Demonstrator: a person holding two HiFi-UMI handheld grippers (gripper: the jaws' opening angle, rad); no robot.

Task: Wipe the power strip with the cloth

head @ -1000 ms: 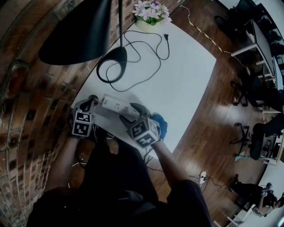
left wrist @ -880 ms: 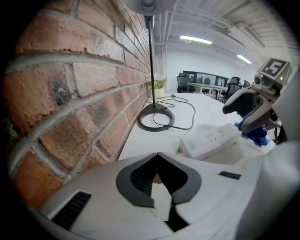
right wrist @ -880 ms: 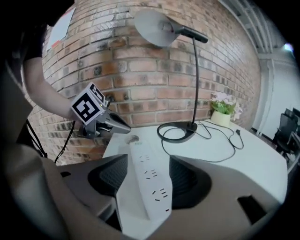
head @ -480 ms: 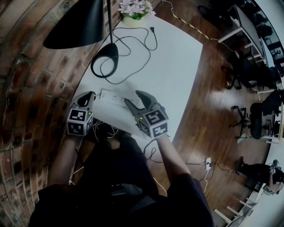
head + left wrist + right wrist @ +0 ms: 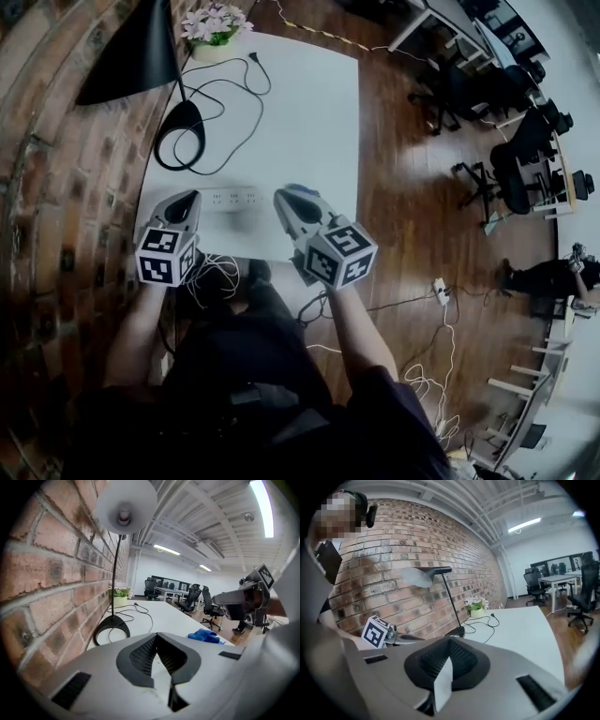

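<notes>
- Claw states: left claw [image 5: 156, 641] is closed tight on nothing; right claw [image 5: 449, 645] has just been closing and now stands closed, also empty.
- Power strip [image 5: 231, 199] lies flat near the lower edge of the desk [image 5: 309, 112] in the head view, between the two claws, untouched.
- Cloth [image 5: 204, 635], blue and crumpled, sits right of centre in the left gripper view; probably soft and light; pinch a raised fold.
- Strip looks like stiff, light plastic, apt to slide; pin one end across its long sides.
</notes>
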